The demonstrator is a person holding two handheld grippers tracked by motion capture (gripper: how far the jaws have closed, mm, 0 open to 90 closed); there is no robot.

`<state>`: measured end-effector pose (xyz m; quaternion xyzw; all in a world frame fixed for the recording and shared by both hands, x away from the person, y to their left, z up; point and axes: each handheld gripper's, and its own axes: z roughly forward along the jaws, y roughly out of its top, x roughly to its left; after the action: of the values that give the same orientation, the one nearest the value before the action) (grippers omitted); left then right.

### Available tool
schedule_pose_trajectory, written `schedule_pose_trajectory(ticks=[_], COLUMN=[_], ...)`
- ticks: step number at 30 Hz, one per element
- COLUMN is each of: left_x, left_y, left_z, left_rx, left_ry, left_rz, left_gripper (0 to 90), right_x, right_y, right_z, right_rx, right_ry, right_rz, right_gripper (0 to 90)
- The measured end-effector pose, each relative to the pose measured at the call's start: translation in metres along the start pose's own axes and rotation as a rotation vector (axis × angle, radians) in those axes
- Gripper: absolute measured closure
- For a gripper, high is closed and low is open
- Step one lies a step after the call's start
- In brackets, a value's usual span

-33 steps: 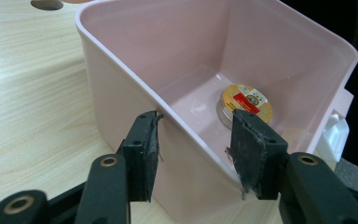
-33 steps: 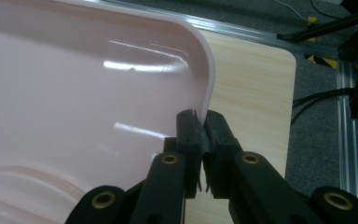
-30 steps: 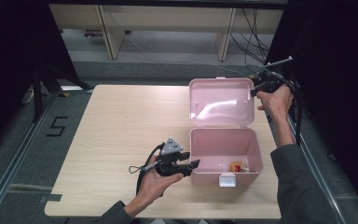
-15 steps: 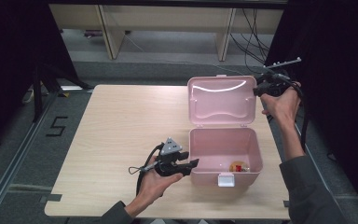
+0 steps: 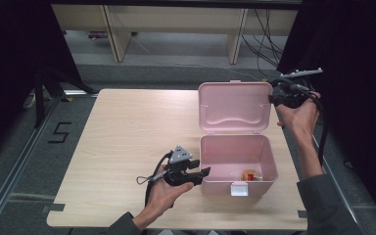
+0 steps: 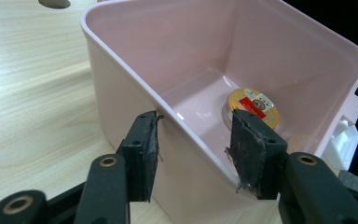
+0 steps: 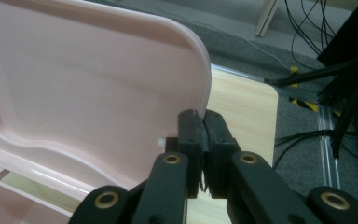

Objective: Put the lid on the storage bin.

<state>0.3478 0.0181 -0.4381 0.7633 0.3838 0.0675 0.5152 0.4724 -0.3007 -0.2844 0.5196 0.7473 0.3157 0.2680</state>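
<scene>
- Two grippers work one pink box point(image 5: 238, 159) in the high view: our left gripper point(image 5: 199, 174) sits at the box's left wall near the front of the table point(image 5: 127, 132), and our right gripper point(image 5: 272, 99) is up at the right edge of the raised lid point(image 5: 235, 106). We judge the step to be swinging the lid on its hinge while the base is steadied, so the left hand should stay planted.
- From the left gripper view, the jaws stand apart astride the box wall point(image 6: 168, 119), one pad outside and one inside, not yet clamped. A small round tin point(image 6: 253, 105) with a gold and red top lies on the box floor, toward the front right. We should close on the wall only, keeping the inner pad clear of the tin.
- From the right gripper view, the jaws are pressed together beside the lid's rim point(image 7: 200, 79); whether they pinch it we cannot tell. We should follow the hinge's arc and not pull sideways, or the thin rim may slip out.
</scene>
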Motion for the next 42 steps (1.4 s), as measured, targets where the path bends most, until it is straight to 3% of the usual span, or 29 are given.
schedule_pose_trajectory(ticks=[13,14,16,20,21,25,31,33,37,42], left_x=[-0.004,-0.005,-0.005,-0.006,-0.006,-0.006,-0.007,-0.007,-0.008,-0.008], left_y=[0.000,0.000,0.000,0.000,0.000,0.000,0.000,0.000,0.000,0.000], left_z=[0.001,0.001,0.001,0.001,0.001,0.001,0.000,0.000,0.001,0.001], left_rx=[-0.003,-0.001,-0.008,-0.007,-0.008,-0.008,-0.010,-0.010,-0.014,-0.016], left_ry=[0.009,0.015,0.014,0.018,0.019,0.018,0.024,0.024,0.026,0.027], left_rz=[0.009,0.009,0.009,0.014,0.012,0.011,0.013,0.014,0.012,0.011], left_gripper=[51.5,51.4,51.3,51.2,51.2,51.2,51.1,51.2,51.4,51.3], right_x=[-0.003,-0.002,-0.002,-0.001,0.001,0.002,0.003,0.000,-0.002,0.002], right_y=[-0.023,-0.025,-0.027,-0.028,-0.029,-0.032,-0.041,-0.043,-0.044,-0.048], right_z=[-0.017,-0.017,-0.017,-0.020,-0.021,-0.024,-0.031,-0.031,-0.032,-0.036], right_rx=[-0.049,-0.072,-0.083,-0.082,-0.088,-0.097,-0.091,-0.117,-0.119,-0.121], right_ry=[0.013,0.012,0.003,0.009,0.019,0.013,0.015,0.022,0.028,0.035], right_rz=[0.024,0.029,0.007,0.011,0.031,0.001,0.017,0.004,-0.002,0.022], right_gripper=[87.5,87.5,87.4,87.4,87.4,87.2,87.6,87.9,88.0,88.1])
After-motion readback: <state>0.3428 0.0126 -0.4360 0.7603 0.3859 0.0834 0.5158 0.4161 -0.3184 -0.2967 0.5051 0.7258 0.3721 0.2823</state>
